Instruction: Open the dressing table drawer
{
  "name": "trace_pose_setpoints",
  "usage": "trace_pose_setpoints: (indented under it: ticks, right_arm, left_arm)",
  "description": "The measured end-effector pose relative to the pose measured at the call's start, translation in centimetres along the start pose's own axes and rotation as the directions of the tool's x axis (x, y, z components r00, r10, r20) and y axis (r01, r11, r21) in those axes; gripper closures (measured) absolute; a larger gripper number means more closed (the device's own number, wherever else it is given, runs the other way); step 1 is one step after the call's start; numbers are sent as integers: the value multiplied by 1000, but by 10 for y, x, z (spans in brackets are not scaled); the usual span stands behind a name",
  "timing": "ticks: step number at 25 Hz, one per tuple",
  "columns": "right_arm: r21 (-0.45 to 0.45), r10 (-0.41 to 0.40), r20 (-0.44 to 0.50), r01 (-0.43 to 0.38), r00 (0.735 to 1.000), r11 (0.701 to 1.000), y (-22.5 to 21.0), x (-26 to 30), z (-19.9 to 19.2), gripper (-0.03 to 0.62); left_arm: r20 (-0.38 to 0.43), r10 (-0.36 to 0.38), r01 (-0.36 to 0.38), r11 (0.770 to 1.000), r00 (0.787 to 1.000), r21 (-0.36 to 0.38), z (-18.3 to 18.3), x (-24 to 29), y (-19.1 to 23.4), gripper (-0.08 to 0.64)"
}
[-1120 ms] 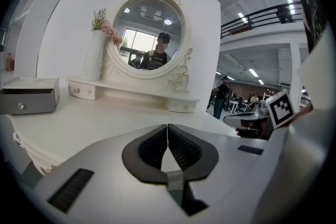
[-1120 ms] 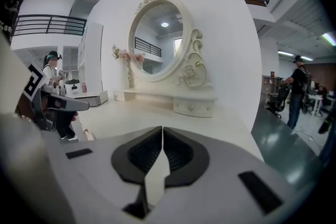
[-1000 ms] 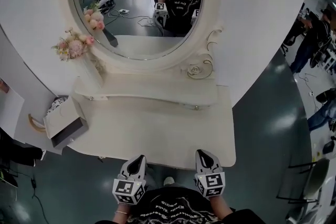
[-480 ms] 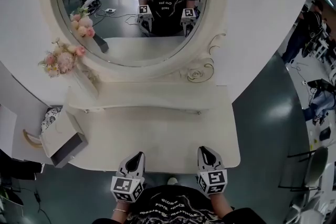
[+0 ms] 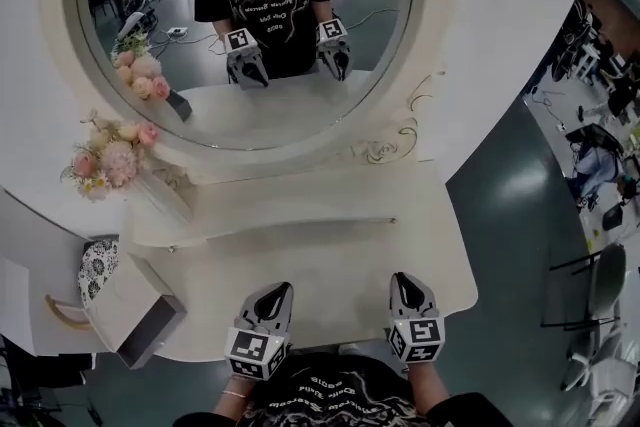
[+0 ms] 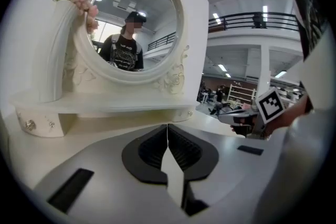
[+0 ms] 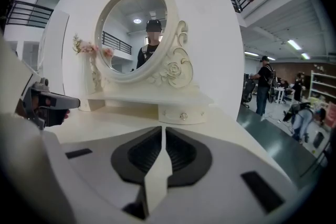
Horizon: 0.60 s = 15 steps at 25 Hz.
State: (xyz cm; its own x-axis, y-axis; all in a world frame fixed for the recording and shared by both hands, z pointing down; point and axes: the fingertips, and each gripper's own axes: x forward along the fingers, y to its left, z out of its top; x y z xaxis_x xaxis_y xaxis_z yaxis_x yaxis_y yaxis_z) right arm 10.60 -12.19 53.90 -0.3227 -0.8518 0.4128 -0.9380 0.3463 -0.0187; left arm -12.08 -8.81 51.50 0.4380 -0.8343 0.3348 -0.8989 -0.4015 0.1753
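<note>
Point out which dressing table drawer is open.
The large drawer at the table's left end: pulled out, dark inside showing. The small knobbed drawer under the shelf is shut.

On the dressing table (image 5: 330, 255), the mirror (image 5: 250, 35) stands at the back, flowers (image 5: 105, 155) left of it.

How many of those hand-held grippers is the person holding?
2. The left hand-held gripper is at the front edge of the dressing table, left of centre; the right hand-held gripper is to its right. The pair in the mirror is their reflection.
</note>
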Motion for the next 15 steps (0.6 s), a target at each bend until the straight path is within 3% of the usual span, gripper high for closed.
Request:
trace_pose_setpoints:
  ticks: [4,7,10,15]
  right_arm:
    - [34,-90,5,90,996,995,-3,0,2,572]
    - [51,-122,2,122,993,991,0,4,1,558]
    - [74,-120,18,119,993,990,1,10,7,477]
    - [105,-141,19,139,990,985,-7,14,10,451]
  left_arm:
    - [-55,-98,102,992,994,70,-7,2,-2,543]
    - [-75,-140,142,990,987,20,-13,-1,3,543]
    - [-57,-191,192,981,980,2,-10,-4,2,543]
    - [-68,-134,132,991,989,-35,-16,-10,18,543]
